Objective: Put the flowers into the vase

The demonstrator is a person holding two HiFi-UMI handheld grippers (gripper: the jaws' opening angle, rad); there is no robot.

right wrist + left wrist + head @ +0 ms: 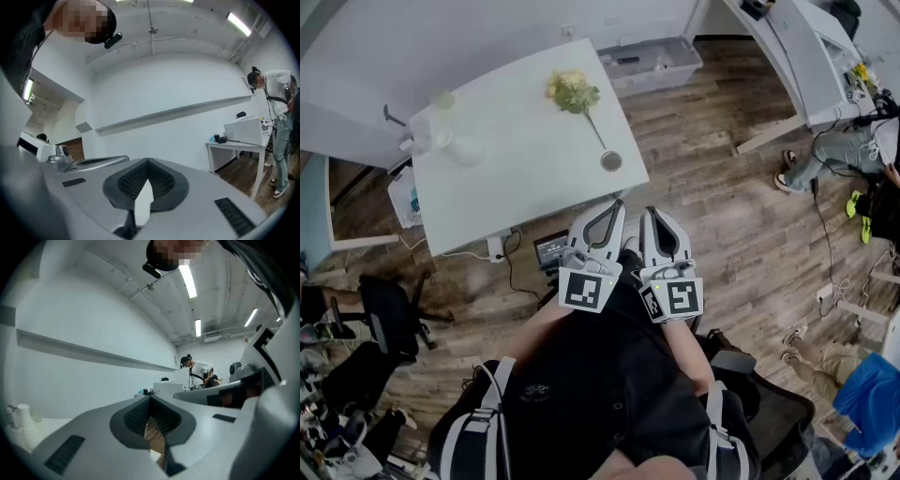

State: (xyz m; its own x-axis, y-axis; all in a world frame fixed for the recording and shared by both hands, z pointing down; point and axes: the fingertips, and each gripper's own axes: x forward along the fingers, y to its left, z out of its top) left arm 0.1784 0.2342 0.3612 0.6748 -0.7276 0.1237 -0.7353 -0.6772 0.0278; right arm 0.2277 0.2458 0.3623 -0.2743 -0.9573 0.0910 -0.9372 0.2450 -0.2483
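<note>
A bunch of pale yellow and white flowers (572, 91) lies on the white table (525, 178), its long stem running toward a small round grey piece (611, 160) at the near right corner. Clear glass vessels stand at the table's left end; the roundest, the vase (466, 150), is hard to make out. My left gripper (615, 204) and right gripper (651, 213) hang side by side above my lap, short of the table's near edge. Both are shut with nothing between the jaws. The left gripper (150, 397) and the right gripper (147, 161) each show closed tips in their own views.
A clear plastic bin (652, 61) sits on the wooden floor behind the table. A second white table (802, 56) stands at the top right, with a seated person (848, 145) beside it. A black office chair (389, 314) is at the left. Cables cross the floor.
</note>
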